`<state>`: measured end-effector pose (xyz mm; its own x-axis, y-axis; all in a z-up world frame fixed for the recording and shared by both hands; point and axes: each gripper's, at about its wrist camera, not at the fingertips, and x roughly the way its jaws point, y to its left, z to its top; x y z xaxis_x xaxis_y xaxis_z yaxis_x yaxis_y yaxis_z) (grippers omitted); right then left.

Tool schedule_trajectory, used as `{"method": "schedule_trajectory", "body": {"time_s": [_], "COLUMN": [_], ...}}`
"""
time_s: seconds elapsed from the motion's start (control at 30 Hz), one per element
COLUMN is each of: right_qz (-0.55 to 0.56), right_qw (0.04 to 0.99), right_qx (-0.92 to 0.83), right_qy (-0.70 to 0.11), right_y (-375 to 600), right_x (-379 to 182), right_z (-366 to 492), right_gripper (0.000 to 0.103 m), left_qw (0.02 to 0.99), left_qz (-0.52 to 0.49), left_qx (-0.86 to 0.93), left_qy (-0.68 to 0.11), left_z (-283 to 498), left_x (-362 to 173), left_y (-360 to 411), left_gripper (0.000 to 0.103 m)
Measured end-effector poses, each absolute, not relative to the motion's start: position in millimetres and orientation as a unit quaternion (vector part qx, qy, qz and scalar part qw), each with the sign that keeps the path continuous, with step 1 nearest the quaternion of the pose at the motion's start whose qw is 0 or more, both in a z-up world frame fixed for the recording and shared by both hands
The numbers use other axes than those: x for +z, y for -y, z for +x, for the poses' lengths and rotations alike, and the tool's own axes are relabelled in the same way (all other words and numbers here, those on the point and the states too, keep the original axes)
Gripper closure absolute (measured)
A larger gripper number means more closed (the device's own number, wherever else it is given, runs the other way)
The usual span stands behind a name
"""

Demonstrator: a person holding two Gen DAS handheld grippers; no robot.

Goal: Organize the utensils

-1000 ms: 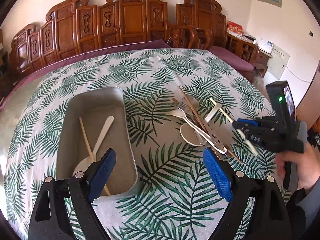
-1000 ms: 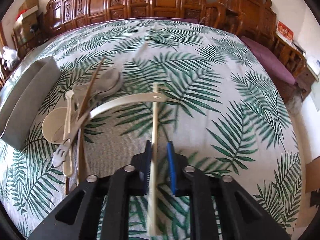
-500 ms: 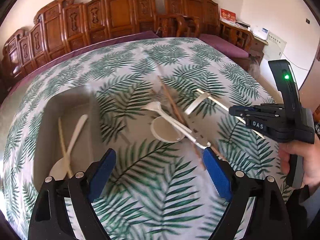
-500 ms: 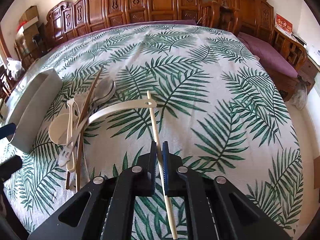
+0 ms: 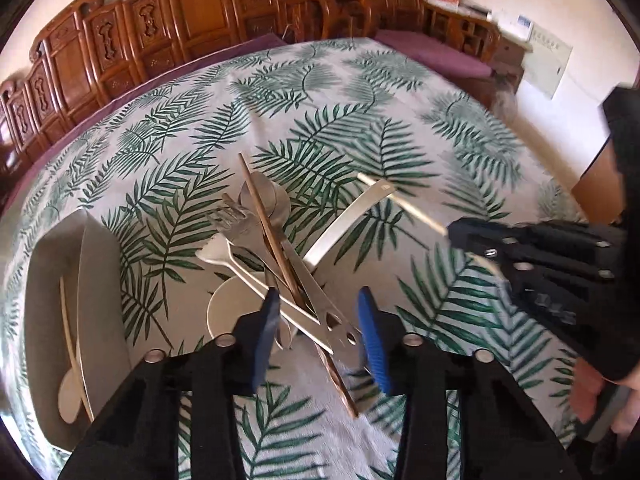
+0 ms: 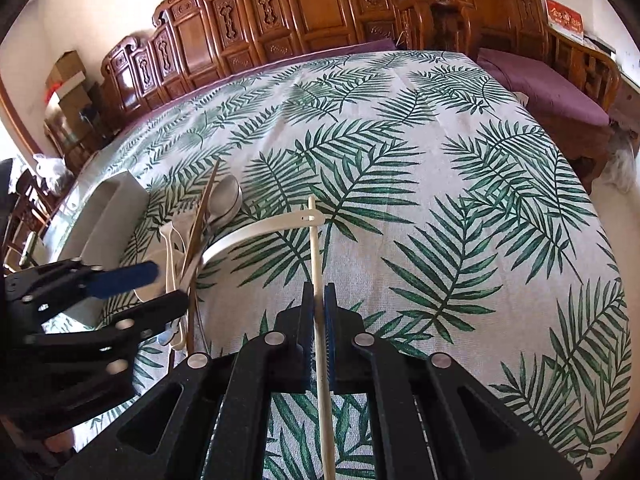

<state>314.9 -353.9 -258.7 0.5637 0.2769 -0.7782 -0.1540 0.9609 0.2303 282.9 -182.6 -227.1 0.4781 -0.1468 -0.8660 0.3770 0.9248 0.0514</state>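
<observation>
The left tongs are over the heap of utensils now, where a second ago they hung by the grey tray, which has slid to the lower left of the left wrist frame. Their blue pads were wide apart then; now the jaws are closing, with the metal handles and the brown chopstick lying between them, though no pad presses on anything that I can see. In the tray lie a pale spoon and a stick. The right tongs stay clamped on the pale chopstick, and it has come up off the leaf-print tabletop, its far tip still crossing the end of the white curved handle at mid-frame. In the right wrist view the left tongs have come in at lower left, one blue pad over the heap, beside the tray.
</observation>
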Motion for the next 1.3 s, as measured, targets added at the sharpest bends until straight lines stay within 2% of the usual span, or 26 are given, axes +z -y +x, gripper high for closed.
{"method": "schedule_trajectory", "body": {"time_s": [0.13,0.3,0.93,1.3], "right_qz": [0.072,0.075,-0.003,-0.01], "right_qw": [0.882,0.882,0.882,0.884], "right_qx": [0.124,0.12,0.083,0.083], "right_qy": [-0.449,-0.45,-0.463,-0.46], "right_y": [357.3,359.8,346.7,343.8], "right_x": [-257.9,-258.2,-273.8,-276.2], "right_z": [314.5,314.0,321.6,327.9], "right_gripper": [0.097,0.097,0.095,0.09], "left_qw": [0.848,0.848,0.853,0.844], "left_qz": [0.15,0.158,0.118,0.133], "left_qx": [-0.134,-0.135,-0.16,-0.163], "left_qy": [-0.491,-0.487,-0.483,-0.493], "left_z": [285.1,283.3,277.6,265.4], "left_x": [-234.1,-229.0,-209.8,-227.2], "left_y": [186.9,179.8,148.6,149.2], "left_gripper": [0.069,0.09,0.094,0.093]}}
